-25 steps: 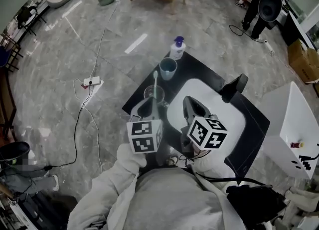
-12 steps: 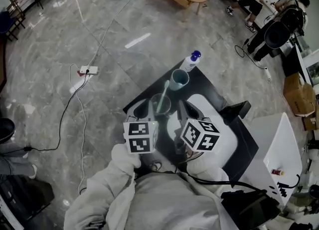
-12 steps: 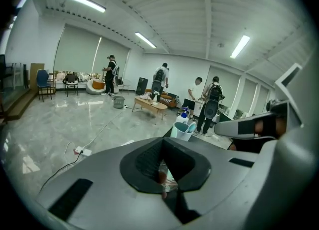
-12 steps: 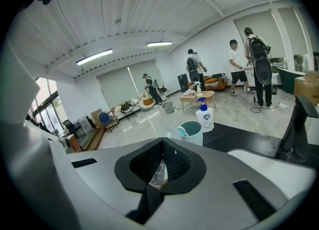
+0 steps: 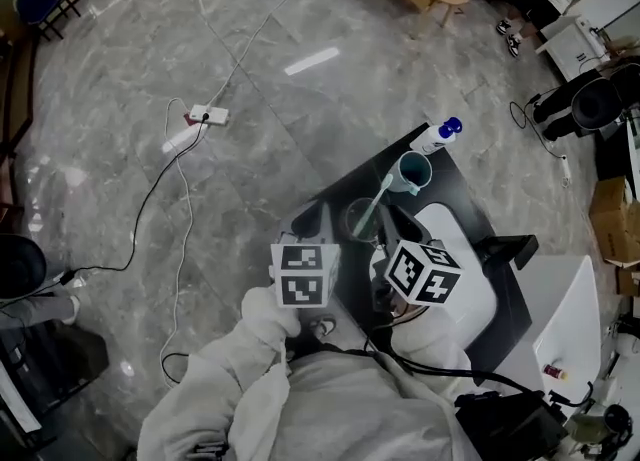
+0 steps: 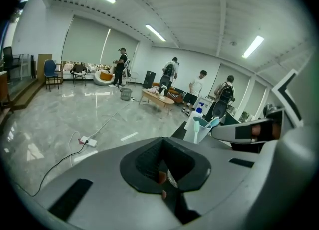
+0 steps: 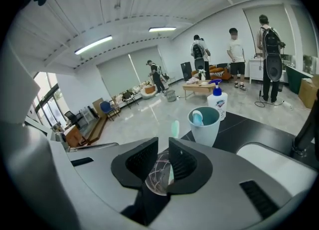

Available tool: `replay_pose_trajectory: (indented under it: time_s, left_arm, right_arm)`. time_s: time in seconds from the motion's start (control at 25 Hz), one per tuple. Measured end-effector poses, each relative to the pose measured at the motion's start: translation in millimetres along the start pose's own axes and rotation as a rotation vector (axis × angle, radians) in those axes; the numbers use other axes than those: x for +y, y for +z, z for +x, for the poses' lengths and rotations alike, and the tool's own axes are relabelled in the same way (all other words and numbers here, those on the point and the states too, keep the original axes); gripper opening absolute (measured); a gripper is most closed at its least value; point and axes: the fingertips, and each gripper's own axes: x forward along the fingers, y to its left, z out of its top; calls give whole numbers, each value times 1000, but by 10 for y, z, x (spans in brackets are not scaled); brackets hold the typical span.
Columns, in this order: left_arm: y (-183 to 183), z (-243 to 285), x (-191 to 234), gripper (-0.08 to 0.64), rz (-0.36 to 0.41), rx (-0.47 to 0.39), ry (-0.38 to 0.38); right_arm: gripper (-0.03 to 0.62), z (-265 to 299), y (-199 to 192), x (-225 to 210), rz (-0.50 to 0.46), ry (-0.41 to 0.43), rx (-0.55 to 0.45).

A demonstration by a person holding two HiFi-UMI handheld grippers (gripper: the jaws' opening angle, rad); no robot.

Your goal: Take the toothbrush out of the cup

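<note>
A pale green toothbrush [image 5: 376,205] stands in a clear glass cup [image 5: 362,221] on the black worktop [image 5: 352,189], right of the middle of the head view. Its head leans toward the upper right, at a teal cup [image 5: 413,173] just beyond. A soap bottle [image 5: 437,136] with a blue pump stands behind the teal cup.

The right hand-held gripper [image 7: 163,146] is lower right of the glass cup, near it and pointing at it. Its jaws have just been opening and now stand a narrow gap apart, clamped on nothing. In its own view the glass and the toothbrush handle show through that gap, and the brush head rises above the pads.

The left hand-held gripper [image 6: 162,144] is at the glass cup's lower left. Its pads meet at the tips, clenched on nothing, and the cups show to their right in its view.
</note>
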Motion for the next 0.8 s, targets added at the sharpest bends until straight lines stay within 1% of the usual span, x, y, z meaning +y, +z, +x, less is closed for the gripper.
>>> replay_pose_trajectory:
  time_s: [0.04, 0.08, 0.2, 0.44, 0.8]
  left_arm:
    - [0, 20, 47, 0, -3, 4, 2]
    - [1, 46, 87, 0, -6, 6, 4]
    - [26, 141, 135, 0, -9, 7, -2]
    - [53, 244, 178, 0, -3, 25, -17]
    - [26, 457, 277, 0, -21, 65, -22]
  right_arm:
    - [79, 41, -17, 15, -2, 0, 11]
    - [92, 82, -39, 26, -5, -1, 21]
    - [94, 173, -87, 5, -10, -15, 41]
    - [118, 292, -119, -49, -3, -41, 79]
    - [118, 465, -189, -172, 16, -75, 144]
